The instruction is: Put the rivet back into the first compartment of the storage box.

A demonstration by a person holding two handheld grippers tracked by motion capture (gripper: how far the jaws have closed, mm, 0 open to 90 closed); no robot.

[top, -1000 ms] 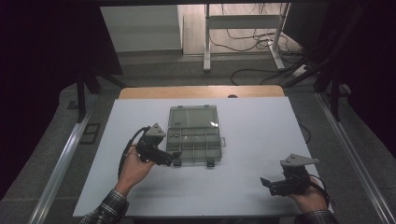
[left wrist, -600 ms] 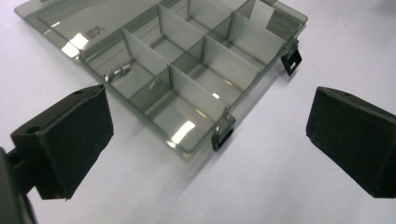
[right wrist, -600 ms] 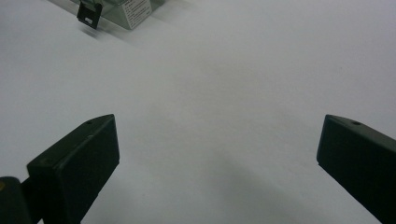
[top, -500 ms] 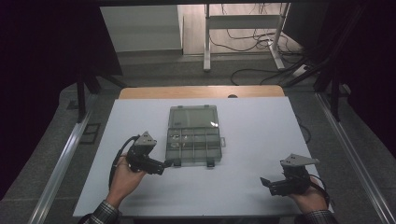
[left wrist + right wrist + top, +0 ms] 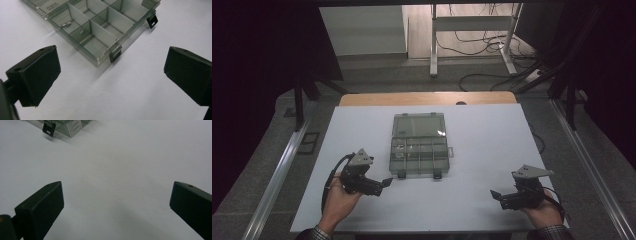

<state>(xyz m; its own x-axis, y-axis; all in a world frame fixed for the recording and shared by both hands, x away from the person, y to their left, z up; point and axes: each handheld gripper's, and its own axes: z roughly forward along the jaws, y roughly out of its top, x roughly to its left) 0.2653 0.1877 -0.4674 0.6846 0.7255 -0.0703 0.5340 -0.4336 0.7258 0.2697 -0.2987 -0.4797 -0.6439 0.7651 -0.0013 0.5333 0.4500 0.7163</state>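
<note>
In the left gripper view the box (image 5: 100, 32) runs off the top edge, and the bits (image 5: 66, 24) in one compartment are too small to name. In the right gripper view only a blurred box corner (image 5: 67, 126) and latch (image 5: 48, 128) show.

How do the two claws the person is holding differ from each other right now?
The left claw sits close to the open compartment box, near its front left corner; the right claw is far off by the table's near right corner. The left claw's view looks into the box's compartments, while the right claw's view faces mostly bare table. Both are open, hold nothing, and point inward.
</note>
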